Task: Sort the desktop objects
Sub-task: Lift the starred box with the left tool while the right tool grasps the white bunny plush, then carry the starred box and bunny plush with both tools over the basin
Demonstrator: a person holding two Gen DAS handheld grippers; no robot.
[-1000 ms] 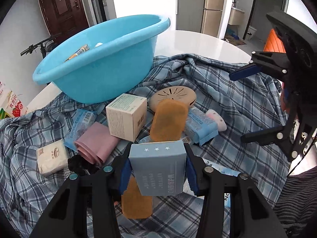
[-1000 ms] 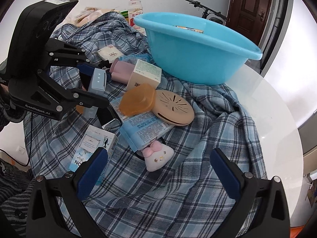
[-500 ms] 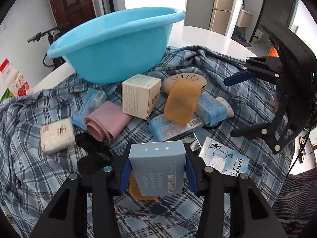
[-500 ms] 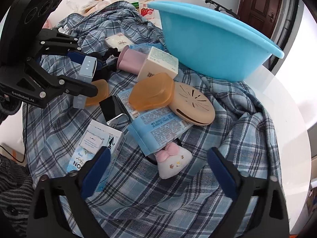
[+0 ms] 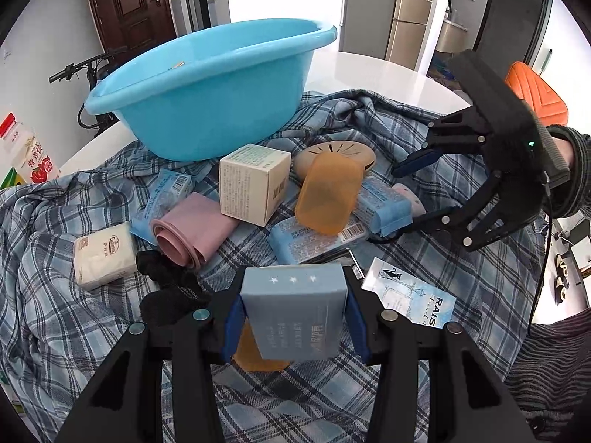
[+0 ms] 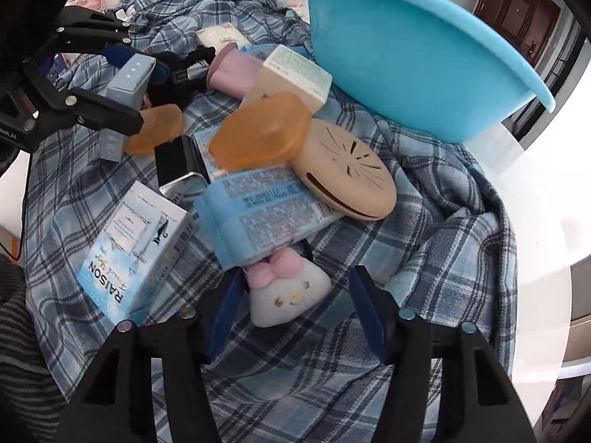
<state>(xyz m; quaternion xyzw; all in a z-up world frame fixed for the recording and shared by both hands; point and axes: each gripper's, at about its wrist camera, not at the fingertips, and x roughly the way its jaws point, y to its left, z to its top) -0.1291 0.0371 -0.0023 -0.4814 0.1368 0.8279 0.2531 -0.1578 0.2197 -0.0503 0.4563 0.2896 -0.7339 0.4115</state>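
Two grippers work over a plaid cloth (image 6: 436,258) strewn with small goods. The left gripper (image 5: 293,319), at the bottom centre of its own view, is clenched on a grey-blue box (image 5: 295,313), its blue pads pressed against both sides; in the right wrist view this box (image 6: 129,77) sits at the upper left, lifted off the cloth. The right gripper (image 6: 295,313), low in its frame, has its jaws closing around a white plush toy (image 6: 288,295) with a pink bow; the left pad looks to be touching it, the right pad stands clear. The toy lies on the cloth just below a blue packet (image 6: 258,217). A blue basin (image 5: 207,92) stands at the upper centre of the left view, behind a cream carton (image 5: 251,184) and an orange lid (image 5: 328,199).
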